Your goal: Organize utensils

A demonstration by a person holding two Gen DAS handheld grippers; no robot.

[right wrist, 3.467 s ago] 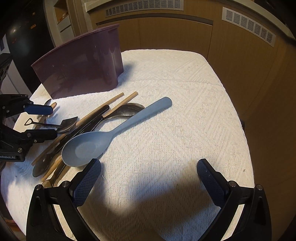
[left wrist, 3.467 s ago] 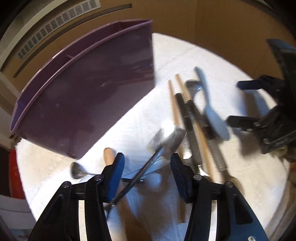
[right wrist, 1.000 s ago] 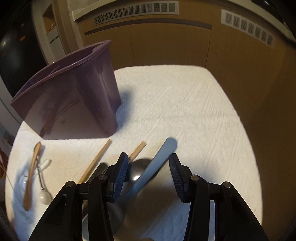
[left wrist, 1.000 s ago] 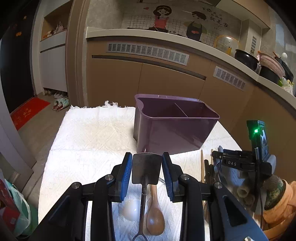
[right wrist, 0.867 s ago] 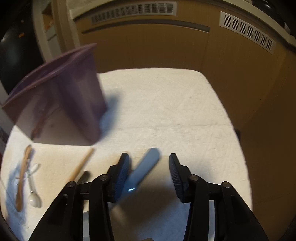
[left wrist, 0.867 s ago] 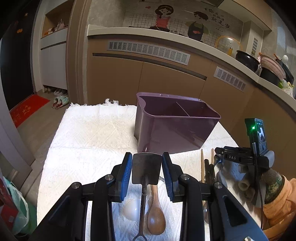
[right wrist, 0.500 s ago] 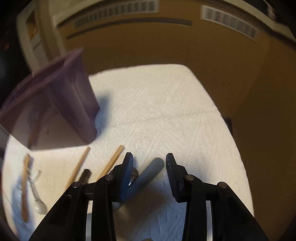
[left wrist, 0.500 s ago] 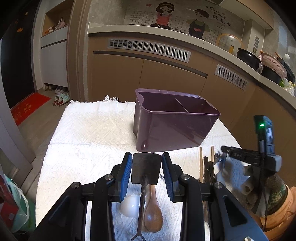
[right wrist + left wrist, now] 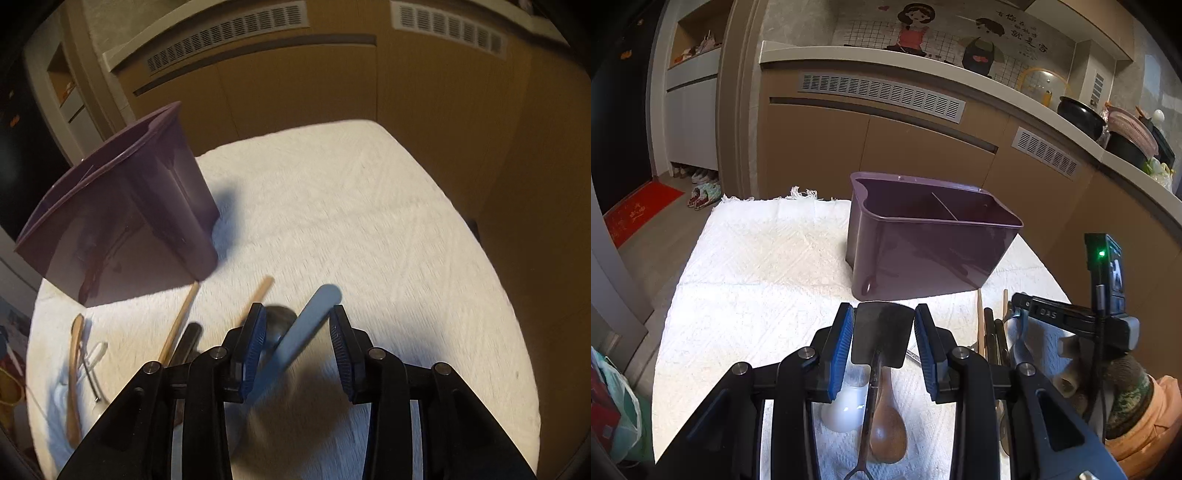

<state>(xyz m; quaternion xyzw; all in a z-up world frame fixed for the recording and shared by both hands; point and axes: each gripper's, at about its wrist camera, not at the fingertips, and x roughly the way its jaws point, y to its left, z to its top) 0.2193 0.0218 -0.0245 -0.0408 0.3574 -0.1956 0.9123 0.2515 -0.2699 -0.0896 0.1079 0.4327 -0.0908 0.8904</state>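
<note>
My left gripper [image 9: 883, 338] is shut on the flat head of a small metal scoop [image 9: 881, 321], whose thin handle hangs down toward the camera. It is held above the white cloth, short of the purple two-compartment caddy [image 9: 931, 254]. My right gripper [image 9: 297, 339] is shut on the grey-blue spoon [image 9: 314, 314]. Its handle slants from the left pad up past the right pad, and its bowl is hidden under the gripper. The caddy [image 9: 122, 236] stands up and to the left of the right gripper.
A wooden spoon [image 9: 888, 424] and a white ceramic spoon [image 9: 846, 410] lie under my left gripper. Two chopsticks [image 9: 177, 321], a dark-handled utensil [image 9: 188, 339] and a metal spoon [image 9: 280, 317] lie beside the right gripper. The white cloth [image 9: 757, 266] covers the table. A gloved hand [image 9: 1137, 417] is at the right.
The left gripper has risen from the utensil pile with the scoop and kept still this last second. The right jaws have narrowed from wide open onto the blue spoon's handle, and the wrist has rolled.
</note>
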